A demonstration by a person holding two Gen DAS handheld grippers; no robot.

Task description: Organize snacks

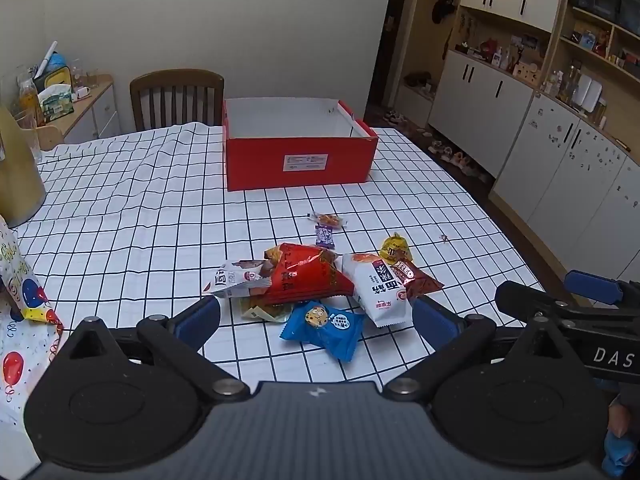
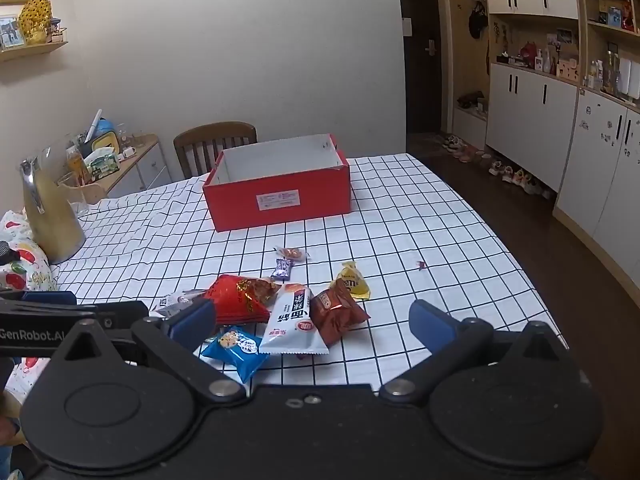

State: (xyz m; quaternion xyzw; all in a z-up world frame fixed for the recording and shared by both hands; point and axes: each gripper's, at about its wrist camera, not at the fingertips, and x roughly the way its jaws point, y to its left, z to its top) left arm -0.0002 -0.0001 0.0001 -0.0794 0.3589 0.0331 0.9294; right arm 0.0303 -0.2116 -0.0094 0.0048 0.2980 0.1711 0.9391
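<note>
A pile of snack packets lies on the checked tablecloth: a red bag (image 1: 308, 276) (image 2: 240, 298), a blue cookie packet (image 1: 324, 326) (image 2: 234, 348), a white packet (image 1: 378, 290) (image 2: 294, 320), a brown packet (image 1: 416, 280) (image 2: 336, 312), a yellow one (image 1: 394, 246) (image 2: 352, 282) and small candies (image 1: 326, 228) (image 2: 286, 262). An open red box (image 1: 300, 160) (image 2: 280, 196), empty as far as I see, stands behind them. My left gripper (image 1: 316, 320) is open just in front of the pile. My right gripper (image 2: 312, 322) is open, to the right of the left one.
A wooden chair (image 1: 176, 98) stands behind the table. A yellow jug (image 2: 48, 208) and a balloon-print gift bag (image 1: 24, 288) sit at the table's left. White cabinets (image 2: 592, 168) line the right wall, with shoes on the floor.
</note>
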